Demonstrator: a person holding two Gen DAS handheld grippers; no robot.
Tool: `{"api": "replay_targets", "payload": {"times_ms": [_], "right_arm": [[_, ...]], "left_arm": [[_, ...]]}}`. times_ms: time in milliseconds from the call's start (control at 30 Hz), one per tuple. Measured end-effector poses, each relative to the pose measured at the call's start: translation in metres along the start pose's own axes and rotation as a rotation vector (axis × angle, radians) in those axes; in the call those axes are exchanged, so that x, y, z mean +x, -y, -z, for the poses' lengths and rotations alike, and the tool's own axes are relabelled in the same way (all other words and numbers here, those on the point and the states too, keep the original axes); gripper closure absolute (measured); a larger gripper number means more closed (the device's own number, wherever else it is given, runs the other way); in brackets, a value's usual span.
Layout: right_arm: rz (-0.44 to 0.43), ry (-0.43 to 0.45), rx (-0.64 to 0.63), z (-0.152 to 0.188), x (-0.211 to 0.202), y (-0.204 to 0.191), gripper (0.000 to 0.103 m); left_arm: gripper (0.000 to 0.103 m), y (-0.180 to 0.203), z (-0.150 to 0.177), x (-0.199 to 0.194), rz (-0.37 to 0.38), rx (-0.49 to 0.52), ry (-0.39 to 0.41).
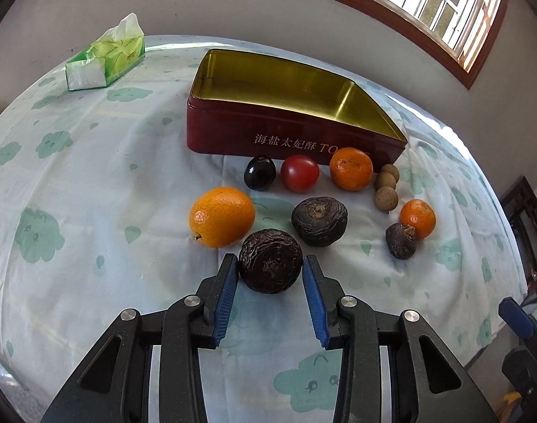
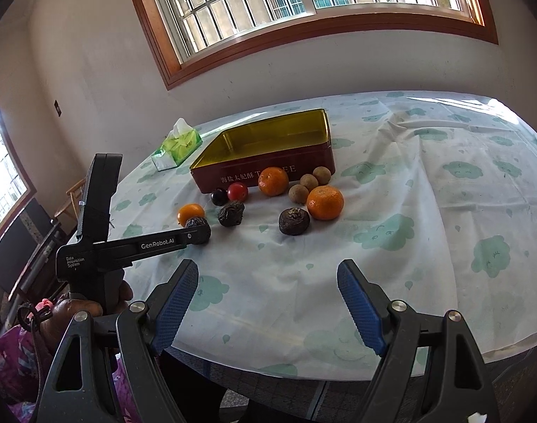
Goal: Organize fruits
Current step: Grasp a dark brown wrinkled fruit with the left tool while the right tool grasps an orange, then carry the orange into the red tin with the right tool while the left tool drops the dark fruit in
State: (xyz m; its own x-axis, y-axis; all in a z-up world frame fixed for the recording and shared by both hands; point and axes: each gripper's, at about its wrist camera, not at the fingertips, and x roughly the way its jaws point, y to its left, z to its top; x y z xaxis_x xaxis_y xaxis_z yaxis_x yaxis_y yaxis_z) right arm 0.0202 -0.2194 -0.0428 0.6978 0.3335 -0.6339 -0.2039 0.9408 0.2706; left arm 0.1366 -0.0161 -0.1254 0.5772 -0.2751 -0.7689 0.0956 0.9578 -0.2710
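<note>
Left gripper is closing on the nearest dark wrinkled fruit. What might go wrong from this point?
The left gripper touches the dark wrinkled fruit only at its tips, so the round fruit may squirt out. If it rolls, it could knock the large orange just beside it. The tin's tall wall means a low carry might clip the rim.

In the right wrist view the left tool (image 2: 198, 233) covers most of the nearest dark fruit (image 2: 194, 222), so whether its pads press the fruit cannot be told there. That fruit also hides the lower edge of the orange (image 2: 190, 213) behind it. The tin (image 2: 233, 179) carries lettering partly blocked by a tangerine (image 2: 273, 181) in both views. In the left wrist view the right tool (image 1: 518, 320) is cut off by the frame's right edge. The desk (image 2: 444, 211) runs out of frame on the right. The hand (image 2: 74, 312) holding the left tool is largely hidden.
</note>
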Motion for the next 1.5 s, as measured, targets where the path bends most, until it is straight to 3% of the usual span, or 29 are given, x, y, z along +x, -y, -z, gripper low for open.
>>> {"api": "replay_targets", "payload": {"times_ms": [367, 400, 500, 600, 1067, 1100, 1500], "right_arm": [[0.094, -0.013, -0.039, -0.035, 0.034, 0.043, 0.024], [0.093, -0.018, -0.034, -0.040, 0.040, 0.047, 0.027], [0.111, -0.059, -0.075, -0.053, 0.065, 0.051, 0.048], [0.133, -0.106, -0.110, -0.058, 0.090, 0.053, 0.054], [0.041, -0.205, -0.058, -0.066, 0.134, 0.060, 0.060], [0.028, -0.206, -0.058, -0.065, 0.133, 0.060, 0.066], [0.087, -0.100, -0.134, -0.057, 0.115, 0.049, 0.066]], "left_arm": [[0.070, 0.003, 0.002, 0.000, 0.026, 0.055, 0.055], [0.070, 0.003, 0.004, -0.005, 0.042, 0.054, 0.070], [0.070, 0.006, 0.007, -0.023, 0.067, 0.072, 0.116], [0.070, 0.008, 0.010, -0.038, 0.081, 0.083, 0.135], [0.070, 0.018, 0.011, -0.058, 0.105, 0.109, 0.143], [0.070, 0.019, 0.011, -0.058, 0.107, 0.111, 0.143], [0.070, 0.022, 0.002, -0.066, 0.062, 0.122, 0.183]]}}
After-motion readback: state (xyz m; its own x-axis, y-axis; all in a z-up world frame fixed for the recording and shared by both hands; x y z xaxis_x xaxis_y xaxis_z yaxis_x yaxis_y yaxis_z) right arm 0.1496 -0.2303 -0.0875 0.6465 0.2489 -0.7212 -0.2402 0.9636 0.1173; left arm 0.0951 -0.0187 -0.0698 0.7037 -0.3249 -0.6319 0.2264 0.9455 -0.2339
